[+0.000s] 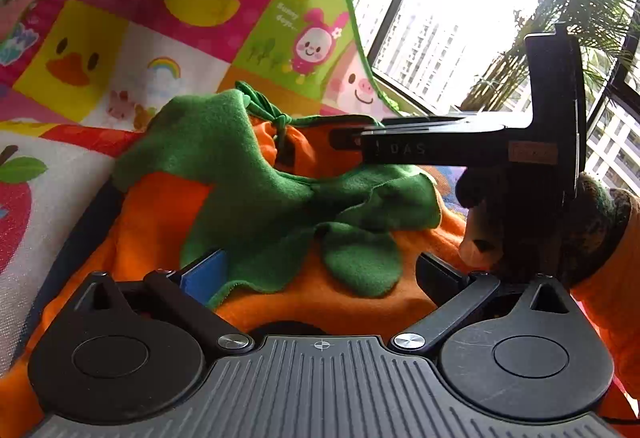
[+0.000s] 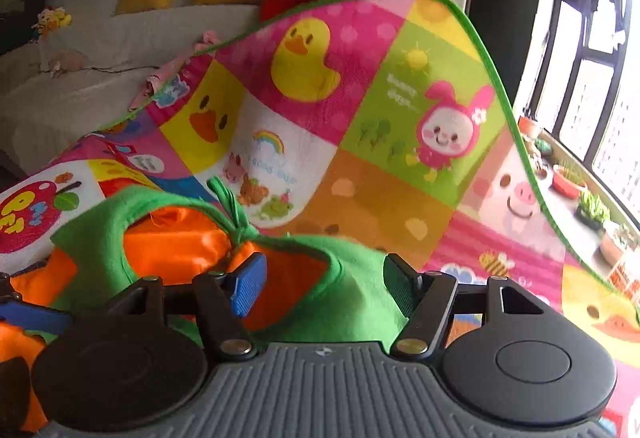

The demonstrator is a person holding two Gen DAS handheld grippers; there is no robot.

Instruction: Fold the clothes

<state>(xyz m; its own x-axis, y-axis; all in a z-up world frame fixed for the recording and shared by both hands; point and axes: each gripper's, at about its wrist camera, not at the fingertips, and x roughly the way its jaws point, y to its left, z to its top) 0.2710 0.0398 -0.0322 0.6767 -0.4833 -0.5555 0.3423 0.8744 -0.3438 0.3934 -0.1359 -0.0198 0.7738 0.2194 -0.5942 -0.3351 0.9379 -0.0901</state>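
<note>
Right wrist view — right tool [image 2: 324,284] parted around green collar [image 2: 352,278], seemingly ungripped; left tool [image 1: 320,270] parted too.

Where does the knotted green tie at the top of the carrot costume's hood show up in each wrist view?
Left wrist view: the green tie sits left of centre, above the middle, just left of the right gripper reaching in.
Right wrist view: the green tie is lower left of centre, above the blue finger pad.
Shared landmark: the pink bunny on the play mat.

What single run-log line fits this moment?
left claw: open over costume | right claw: open, green hood between | mat: underneath
</note>
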